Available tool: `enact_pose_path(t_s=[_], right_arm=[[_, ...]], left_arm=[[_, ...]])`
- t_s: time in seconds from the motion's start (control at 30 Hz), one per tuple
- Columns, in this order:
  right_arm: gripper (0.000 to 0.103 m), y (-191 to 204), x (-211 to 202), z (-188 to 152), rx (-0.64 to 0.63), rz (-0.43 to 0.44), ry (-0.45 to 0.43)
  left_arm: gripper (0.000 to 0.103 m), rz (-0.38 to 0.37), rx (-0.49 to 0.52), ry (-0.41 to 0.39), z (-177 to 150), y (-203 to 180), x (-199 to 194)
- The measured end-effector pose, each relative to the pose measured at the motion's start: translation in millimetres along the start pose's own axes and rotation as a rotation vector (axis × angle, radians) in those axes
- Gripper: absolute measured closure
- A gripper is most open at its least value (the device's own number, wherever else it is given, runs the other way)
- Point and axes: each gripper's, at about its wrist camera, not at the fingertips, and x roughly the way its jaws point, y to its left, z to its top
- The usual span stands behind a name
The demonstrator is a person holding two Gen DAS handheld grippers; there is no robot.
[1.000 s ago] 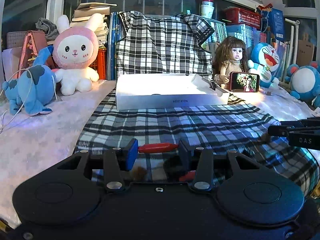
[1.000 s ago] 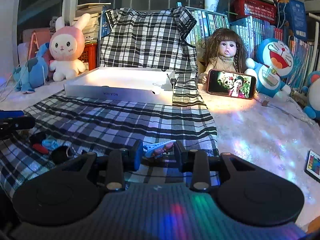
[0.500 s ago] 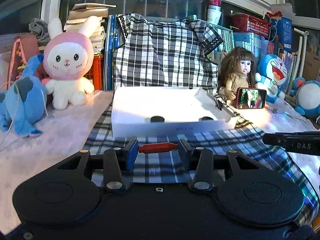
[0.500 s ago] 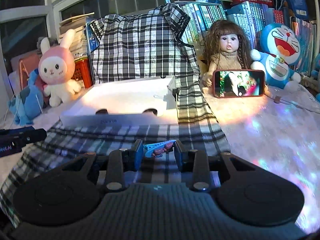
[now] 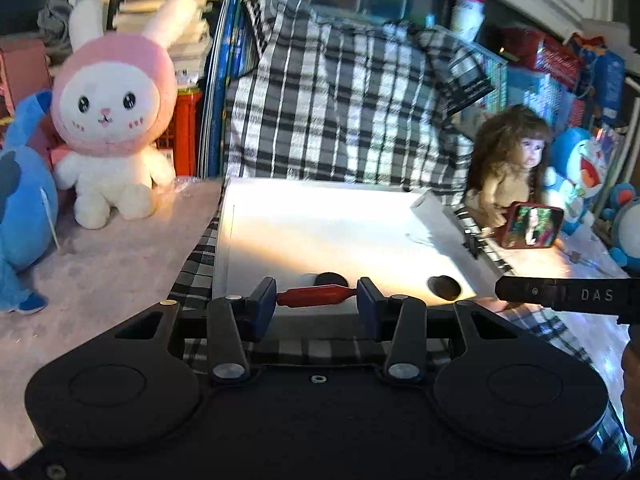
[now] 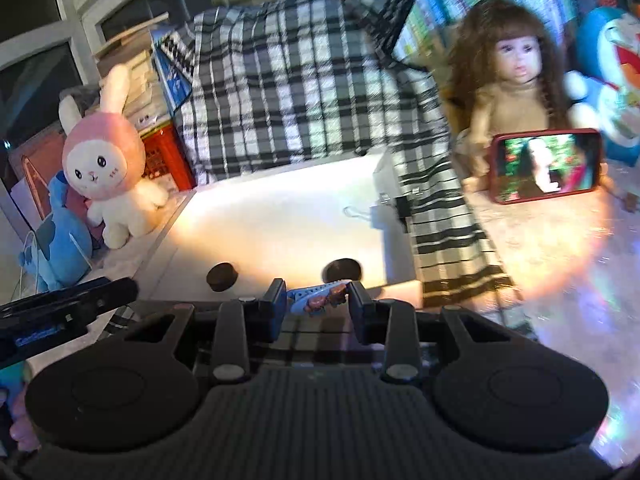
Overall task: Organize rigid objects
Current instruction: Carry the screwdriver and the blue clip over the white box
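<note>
Both claws holding items over white box
L claw pinching red stick; R claw pinching blue clip.

We see a black-and-white plaid cloth draped at twelve o'clock, its pattern running on under the white box, whose floor glows warm yellow. Two black discs lie in the box near six o'clock. Our left gripper is black with blue pads and clamps a red stick; our right gripper is black too and clamps a light blue piece with a pinkish-brown patch. At ten o'clock sits a white rabbit in a pink hood, at nine a blue plush. At two o'clock a brown-haired doll stands behind a red-cased phone.
</note>
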Motion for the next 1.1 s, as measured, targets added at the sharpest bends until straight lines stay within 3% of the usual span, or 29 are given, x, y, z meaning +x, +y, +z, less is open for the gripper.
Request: enact_pose_path(t_s=[0.43, 1.1], right_arm=[[0.064, 19.1, 65.7, 21.5, 0.005, -0.014, 0.093], [0.064, 23.4, 99.0, 14.5, -0.031, -0.081, 0.126]], left_arm=[[0.061, 0.089, -0.016, 0.110, 16.7, 6.4, 74.7], [0.061, 0.130, 0.022, 0.131, 3.2, 3.9, 105.0]])
